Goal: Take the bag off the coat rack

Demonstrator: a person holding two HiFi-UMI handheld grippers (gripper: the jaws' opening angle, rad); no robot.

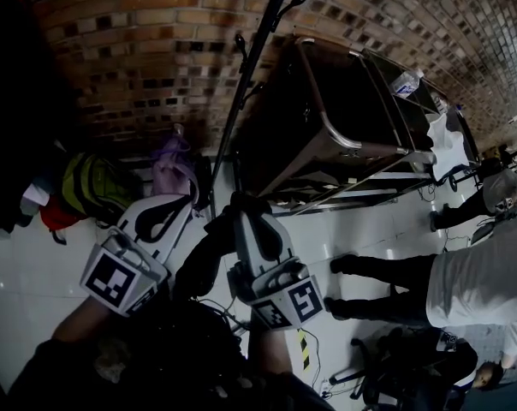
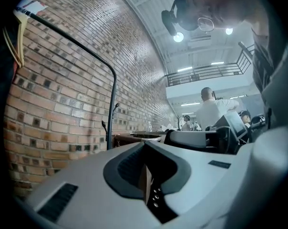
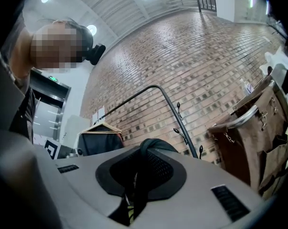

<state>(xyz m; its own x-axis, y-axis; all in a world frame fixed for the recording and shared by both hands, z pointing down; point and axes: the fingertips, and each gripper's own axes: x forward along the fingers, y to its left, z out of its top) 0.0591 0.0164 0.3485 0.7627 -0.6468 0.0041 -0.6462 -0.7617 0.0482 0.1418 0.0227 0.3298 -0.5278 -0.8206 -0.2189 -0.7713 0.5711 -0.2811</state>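
In the head view my right gripper [image 1: 246,209] is shut on the black strap [image 1: 200,259] of a dark bag [image 1: 177,349], which hangs low in front of me. The right gripper view shows that strap [image 3: 149,152] looped over and pinched between the jaws of my right gripper [image 3: 143,171]. The coat rack's black pole [image 1: 252,62] with its hooks rises beyond, apart from the bag; it also stands against the brick wall as the pole [image 3: 183,124]. My left gripper [image 1: 168,207] sits beside the right one, shut with nothing held [image 2: 146,176].
A metal-framed brown table [image 1: 348,135] stands right of the rack. A green-yellow backpack [image 1: 96,187] and a purple bag [image 1: 173,168] lie by the brick wall [image 1: 156,50]. A person in white with black trousers [image 1: 395,285] stands at right. A garment rail with a hanger [image 3: 98,128] is behind.
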